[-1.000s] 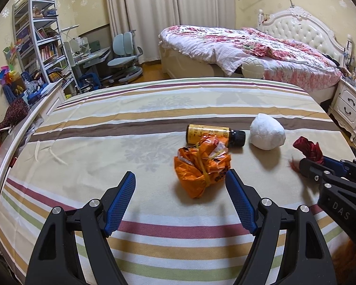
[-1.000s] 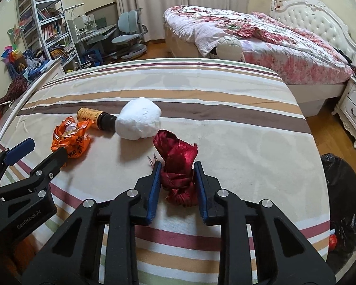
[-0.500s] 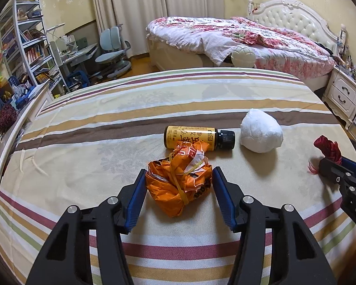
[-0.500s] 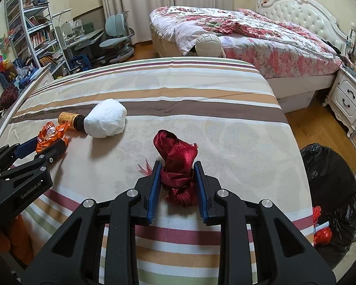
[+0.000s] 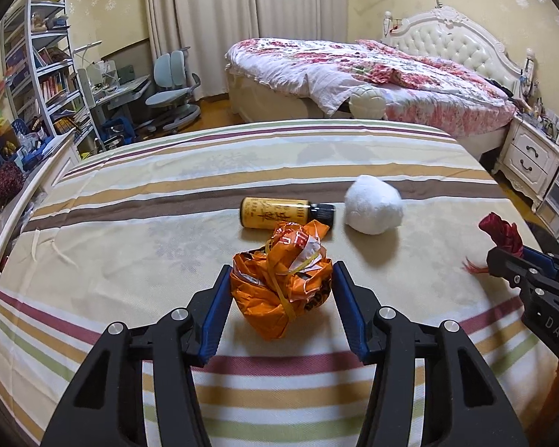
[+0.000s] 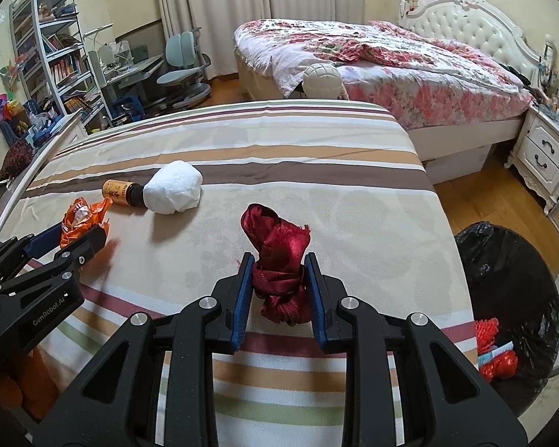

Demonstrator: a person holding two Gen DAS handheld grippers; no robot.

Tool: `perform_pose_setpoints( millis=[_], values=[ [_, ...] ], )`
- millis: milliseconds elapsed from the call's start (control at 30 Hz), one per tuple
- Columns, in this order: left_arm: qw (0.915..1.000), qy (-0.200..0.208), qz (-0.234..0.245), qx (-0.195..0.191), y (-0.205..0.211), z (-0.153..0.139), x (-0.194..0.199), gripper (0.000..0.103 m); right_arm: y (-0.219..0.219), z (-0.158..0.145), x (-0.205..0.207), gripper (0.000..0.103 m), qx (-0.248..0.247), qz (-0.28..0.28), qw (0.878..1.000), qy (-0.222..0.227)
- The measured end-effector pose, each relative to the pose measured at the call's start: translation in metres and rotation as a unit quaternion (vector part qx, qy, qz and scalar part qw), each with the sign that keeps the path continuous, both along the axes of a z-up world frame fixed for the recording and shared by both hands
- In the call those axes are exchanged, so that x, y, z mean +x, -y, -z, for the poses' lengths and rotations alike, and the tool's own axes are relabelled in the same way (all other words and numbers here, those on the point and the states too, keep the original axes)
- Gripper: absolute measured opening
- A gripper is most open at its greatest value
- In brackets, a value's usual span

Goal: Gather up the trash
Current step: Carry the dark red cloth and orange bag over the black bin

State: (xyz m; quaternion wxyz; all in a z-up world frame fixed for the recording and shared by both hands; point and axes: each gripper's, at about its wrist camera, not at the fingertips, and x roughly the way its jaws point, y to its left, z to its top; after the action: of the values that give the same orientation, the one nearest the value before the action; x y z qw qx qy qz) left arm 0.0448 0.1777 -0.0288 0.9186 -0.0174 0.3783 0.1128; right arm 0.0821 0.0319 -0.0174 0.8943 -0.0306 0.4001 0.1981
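A crumpled orange wrapper [image 5: 279, 298] sits between the blue pads of my left gripper [image 5: 281, 270], which is shut on it just above the striped bedsheet [image 5: 149, 231]. The right wrist view shows the same wrapper [image 6: 80, 218] in the left gripper [image 6: 82, 231] at the far left. My right gripper [image 6: 278, 260] is shut on a bunch of dark red ribbon [image 6: 275, 238]. That ribbon [image 5: 501, 231] and the right gripper [image 5: 503, 257] also show at the right edge of the left wrist view.
A yellow bottle with a black cap [image 5: 275, 213] lies on its side beyond the wrapper, with a white wad of paper [image 5: 372, 205] to its right. A black-lined trash bin [image 6: 510, 272] holding red and blue scraps stands on the floor past the bed's right edge.
The left jaws came in from wide apart onto the orange wrapper. The right gripper carried the red ribbon to the right, and the black bin came further into its view.
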Motion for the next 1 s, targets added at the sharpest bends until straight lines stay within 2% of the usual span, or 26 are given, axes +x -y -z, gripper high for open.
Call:
perform_pose_setpoints(
  millis=[500,1000],
  values=[
    [0.9971,0.043,0.061,-0.010,0.069,-0.026,-0.015,0.053,0.072,-0.016,-0.030,0.027,0.003,0.064,0.997,0.033],
    [0.9863,0.062,0.153,-0.009,0.167,-0.032,0.010,0.053,0.171,-0.014,-0.032,0.027,-0.004,0.174,0.984,0.047]
  ],
)
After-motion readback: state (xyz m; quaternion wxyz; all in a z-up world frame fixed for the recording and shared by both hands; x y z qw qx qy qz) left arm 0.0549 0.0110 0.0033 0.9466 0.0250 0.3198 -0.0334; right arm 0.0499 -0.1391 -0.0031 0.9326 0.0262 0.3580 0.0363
